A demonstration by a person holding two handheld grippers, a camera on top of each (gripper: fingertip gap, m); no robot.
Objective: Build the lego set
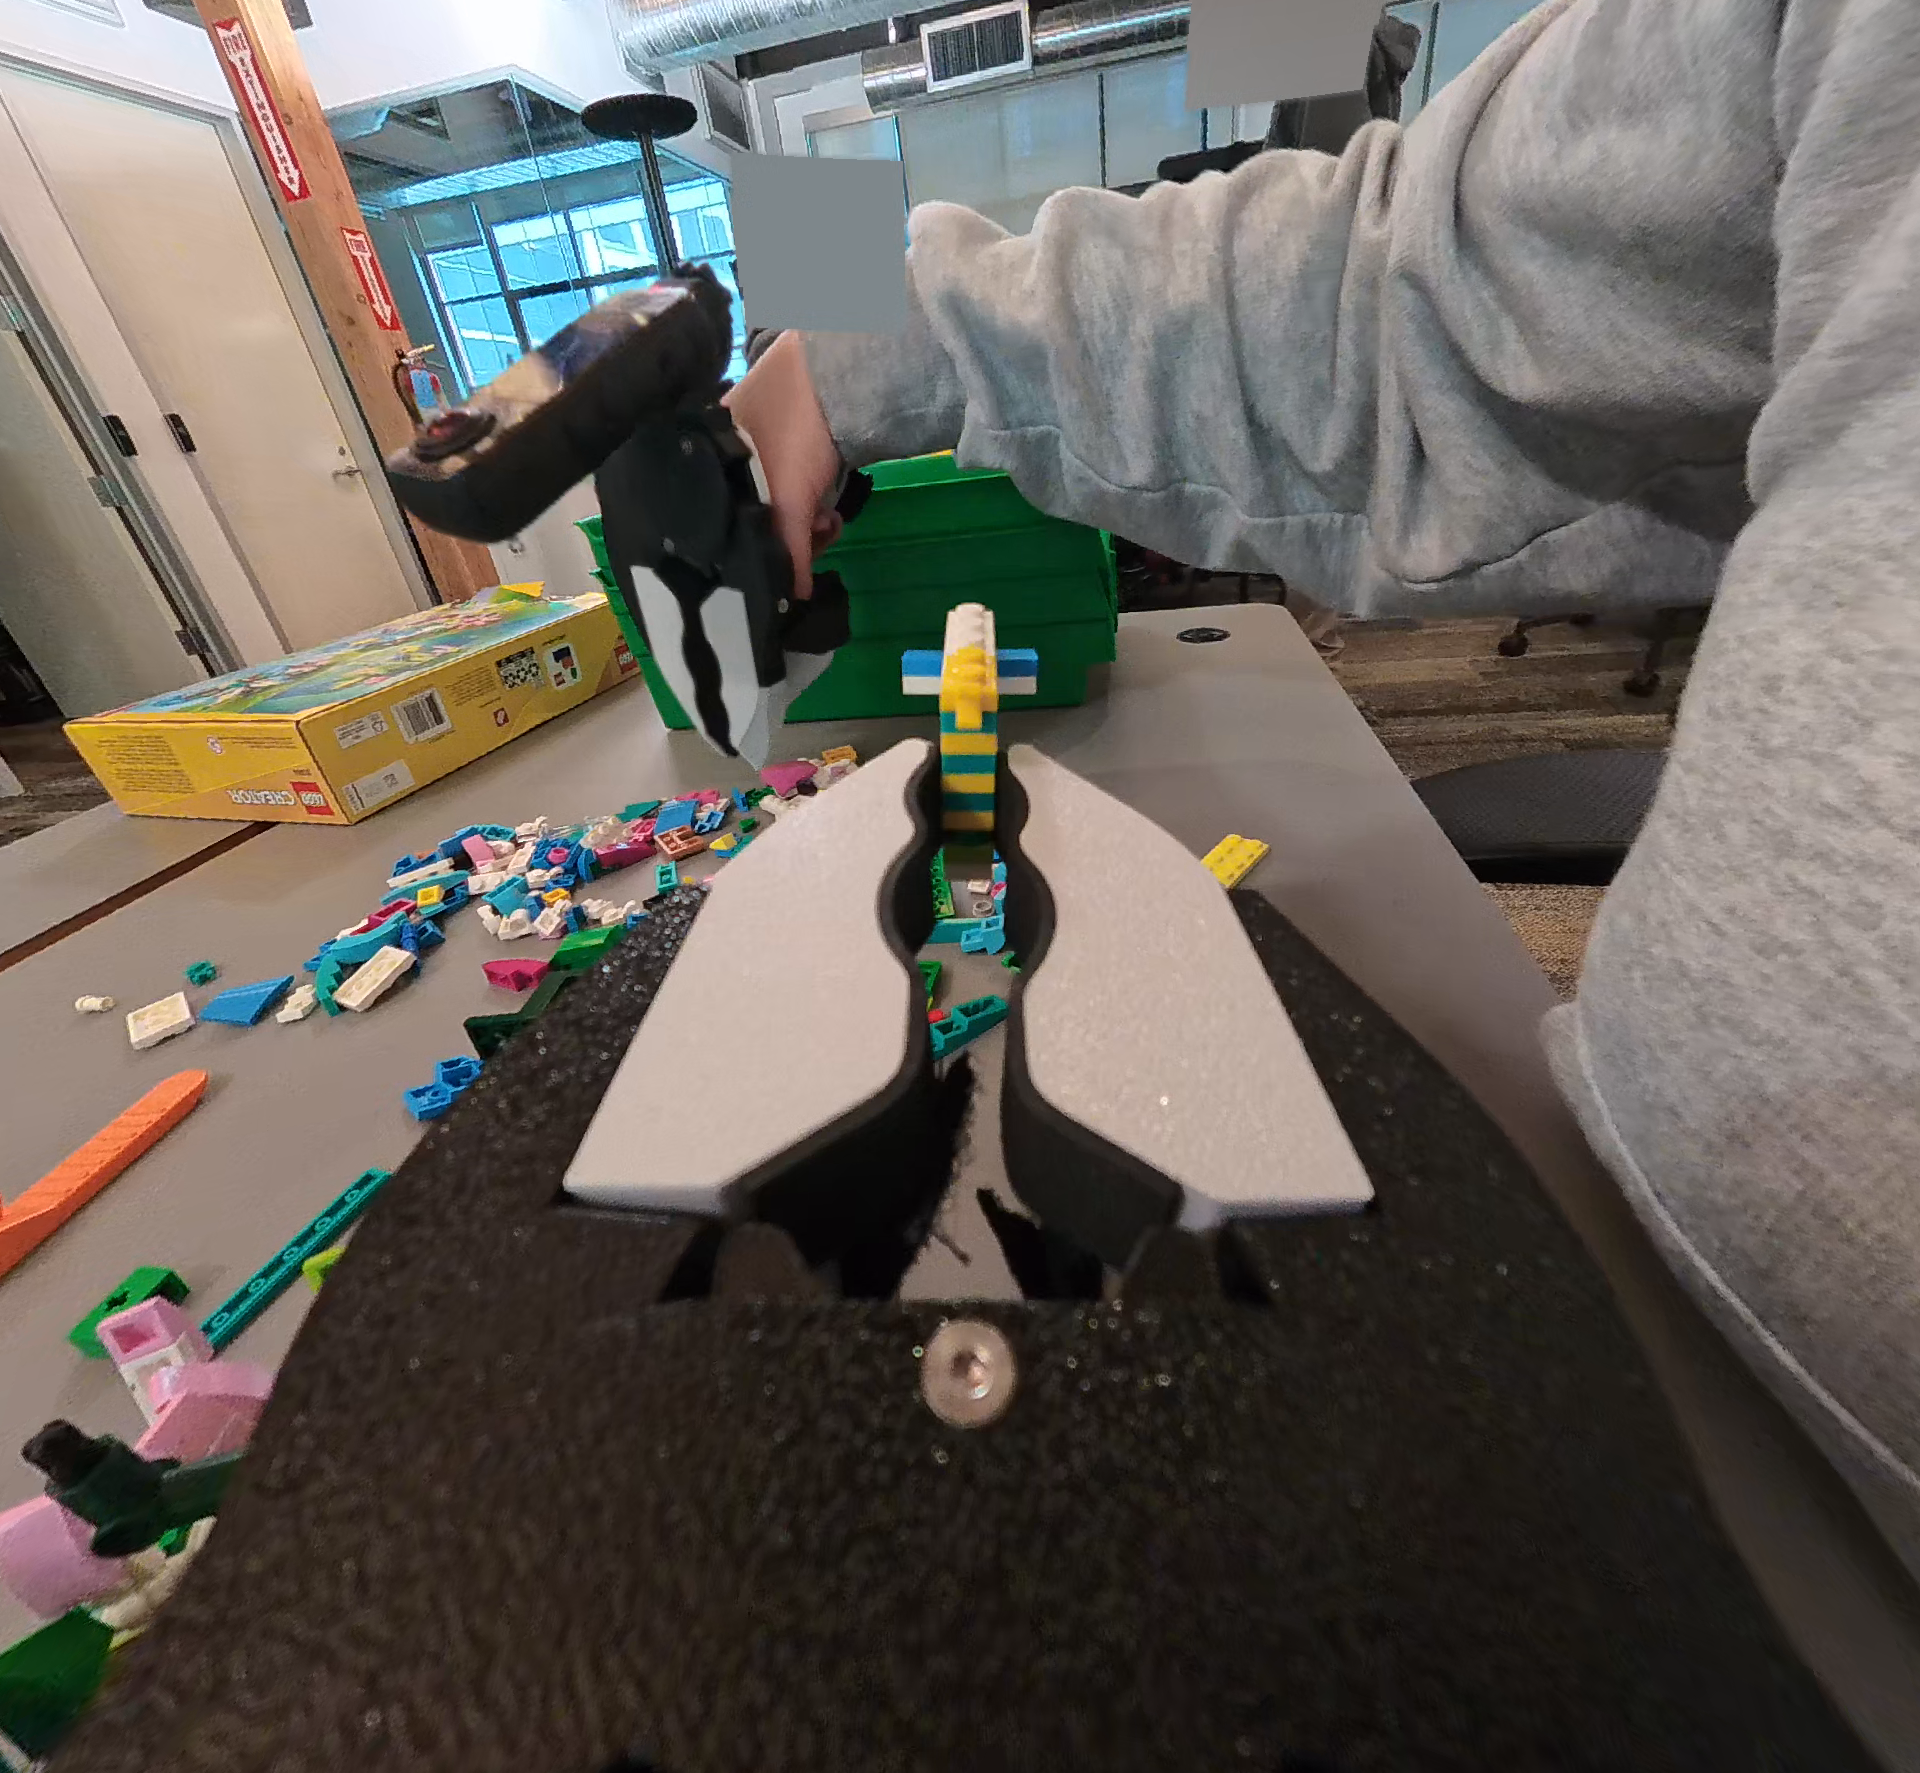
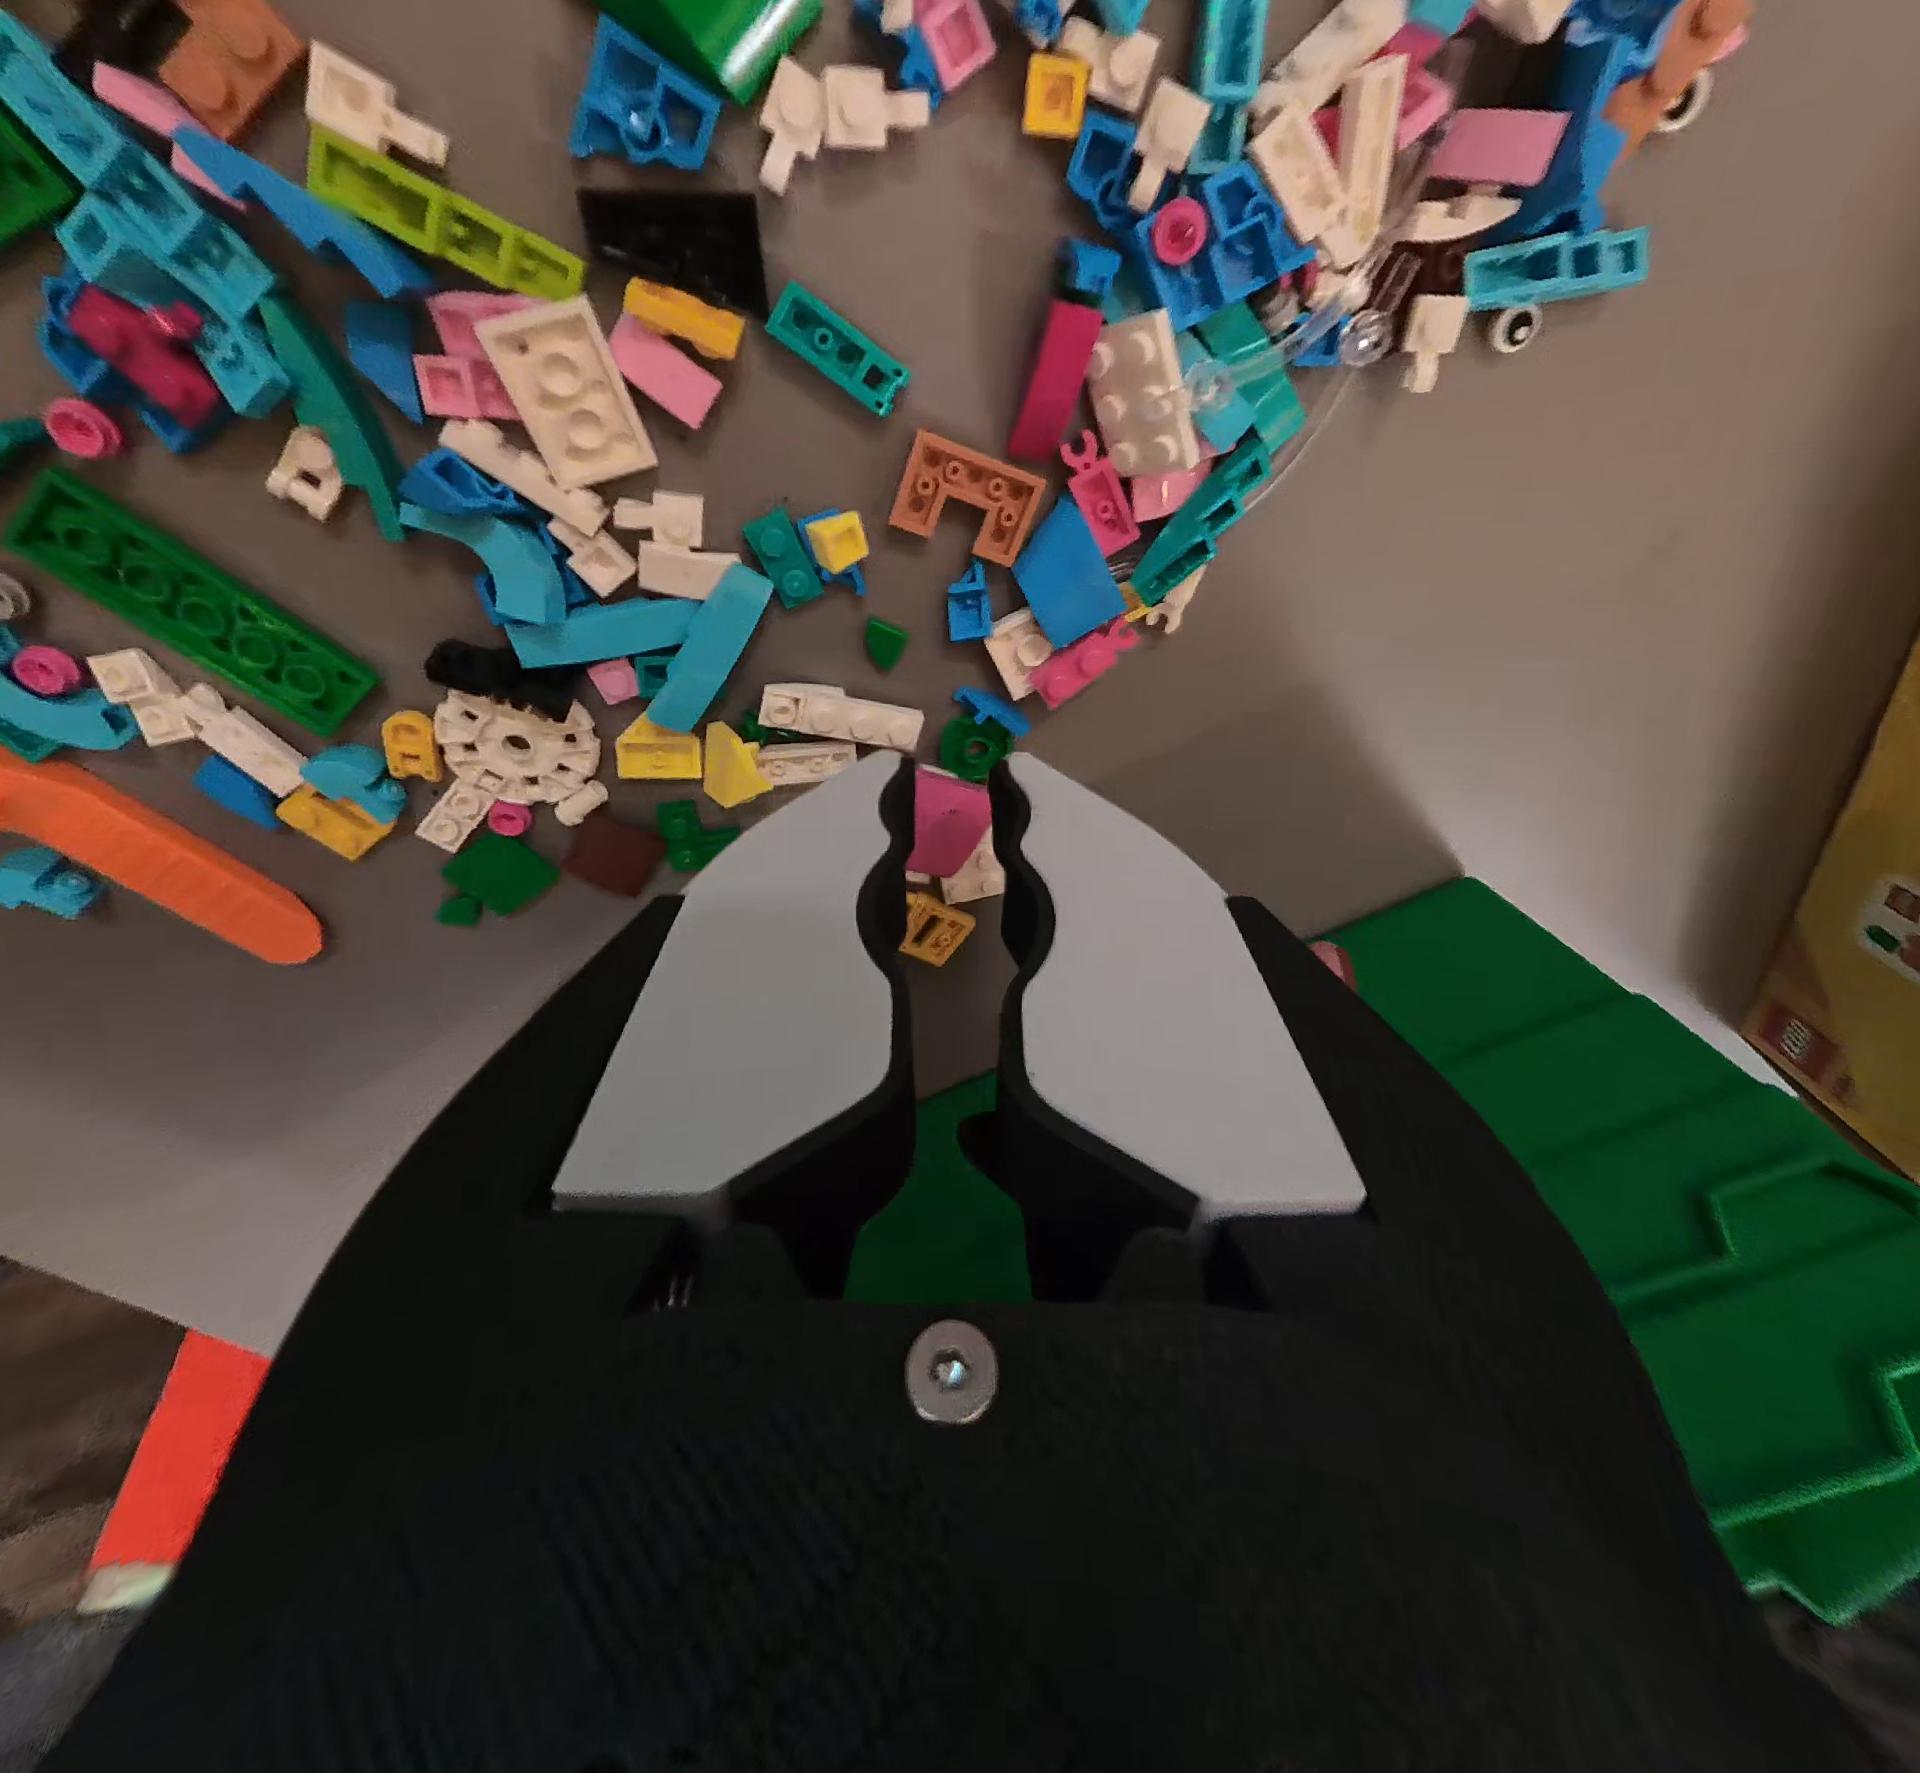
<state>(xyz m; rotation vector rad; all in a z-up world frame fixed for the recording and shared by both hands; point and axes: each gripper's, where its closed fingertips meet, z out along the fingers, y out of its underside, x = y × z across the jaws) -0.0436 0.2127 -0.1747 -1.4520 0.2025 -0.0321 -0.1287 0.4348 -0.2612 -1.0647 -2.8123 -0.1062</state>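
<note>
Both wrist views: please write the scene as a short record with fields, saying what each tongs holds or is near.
Surface: grey table
Left tongs: shut on a yellow and teal striped brick tower, held upright, with a blue and white crosspiece near its top
Right tongs: above the loose bricks, pointing down; a pink sloped brick sits between the fingertips, grasp unclear
Nearby: green bins, yellow box, orange brick tool
Person: grey sleeve

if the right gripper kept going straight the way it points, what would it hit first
Probably the magenta piece lying between the right gripper's fingertips, with a white brick beside it, on the table. How far above them the tips are is unclear; the pads do not look pressed on it.
</note>
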